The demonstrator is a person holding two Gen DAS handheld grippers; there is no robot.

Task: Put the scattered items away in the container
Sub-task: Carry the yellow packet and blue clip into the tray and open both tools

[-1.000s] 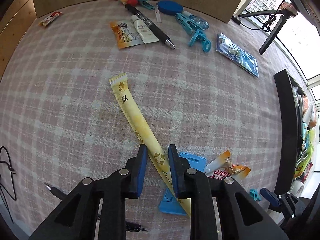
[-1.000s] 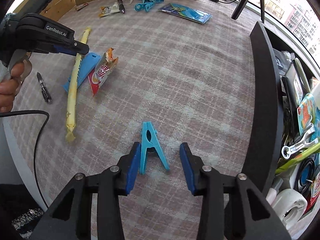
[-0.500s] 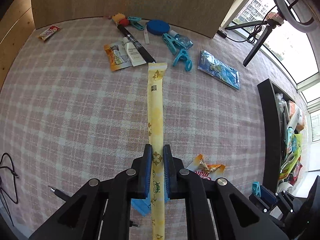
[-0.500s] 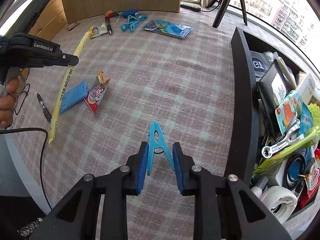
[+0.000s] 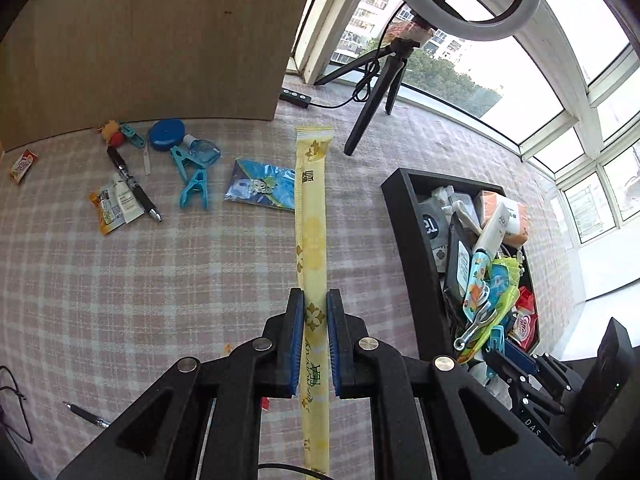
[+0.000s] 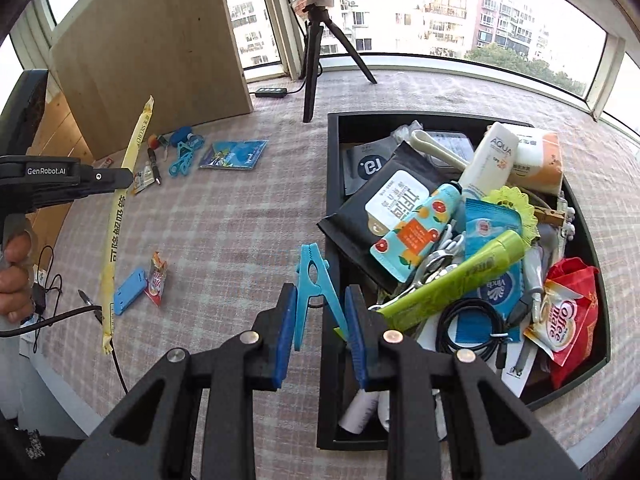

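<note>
My left gripper [image 5: 313, 308] is shut on a long yellow sachet [image 5: 312, 216] and holds it in the air above the checked cloth; the sachet also shows in the right wrist view [image 6: 120, 216]. My right gripper [image 6: 320, 300] is shut on a blue clothespin [image 6: 316, 280] and holds it up beside the left wall of the black container [image 6: 334, 160]. The container [image 5: 404, 232] is full of packets, tubes and cables.
At the far side lie blue clothespins [image 5: 192, 184], a pen [image 5: 132, 184], a small tube [image 5: 124, 204], a round blue tape [image 5: 166, 136] and a blue packet [image 5: 260, 190]. A blue card [image 6: 128, 290], a red sachet [image 6: 157, 284] and a tripod [image 6: 314, 60] are also there.
My left gripper closed on the yellow sachet and lifted it off the cloth. My right gripper closed on the blue clothespin, lifted it and moved to the container's edge.
</note>
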